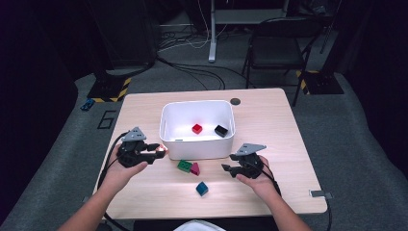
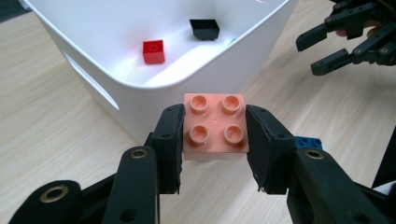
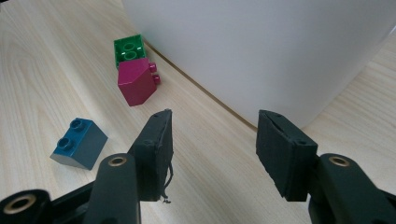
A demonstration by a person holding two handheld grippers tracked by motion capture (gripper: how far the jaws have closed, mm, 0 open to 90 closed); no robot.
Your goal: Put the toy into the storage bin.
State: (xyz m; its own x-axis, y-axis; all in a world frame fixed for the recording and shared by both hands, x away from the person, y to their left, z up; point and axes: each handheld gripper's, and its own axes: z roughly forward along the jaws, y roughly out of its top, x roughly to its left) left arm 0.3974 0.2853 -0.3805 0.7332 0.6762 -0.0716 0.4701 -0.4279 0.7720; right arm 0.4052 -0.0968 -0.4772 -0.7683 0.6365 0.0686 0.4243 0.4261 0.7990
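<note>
peach brick (image 2: 215, 126): square four-stud block, clamped studs-up between the left gripper (image 2: 214, 140) jaws, off the desk (image 1: 269, 130), just outside the front-left corner of the white bin (image 2: 154, 88).
left gripper: jaws closed on the peach brick, pads flat on two opposite sides. In the high view it sits at the bin's left front corner (image 1: 155, 151).
key relation: the bin opening lies straight ahead of and slightly below the brick along the jaw axis; the near wall is between brick and bin floor. My read: the brick must clear the rim before release. Square block, so no long axis to align.
bin contents: red brick (image 2: 153, 51) and black brick (image 2: 205, 28) on the floor, apart from each other.
right gripper (image 3: 212, 144): jaws apart, nothing between them, low over the desk by the bin's front right (image 1: 230, 169).
loose on desk: green brick (image 3: 128, 50) touching magenta brick (image 3: 137, 83) beside the bin's front wall; blue brick (image 3: 79, 143) nearer the person. Right gripper is nearer to all three.
hard to see: underside of the peach brick is hidden by the jaws; the blue bit at the left gripper's right jaw (image 2: 308, 141) is cut off, probably the blue brick.
</note>
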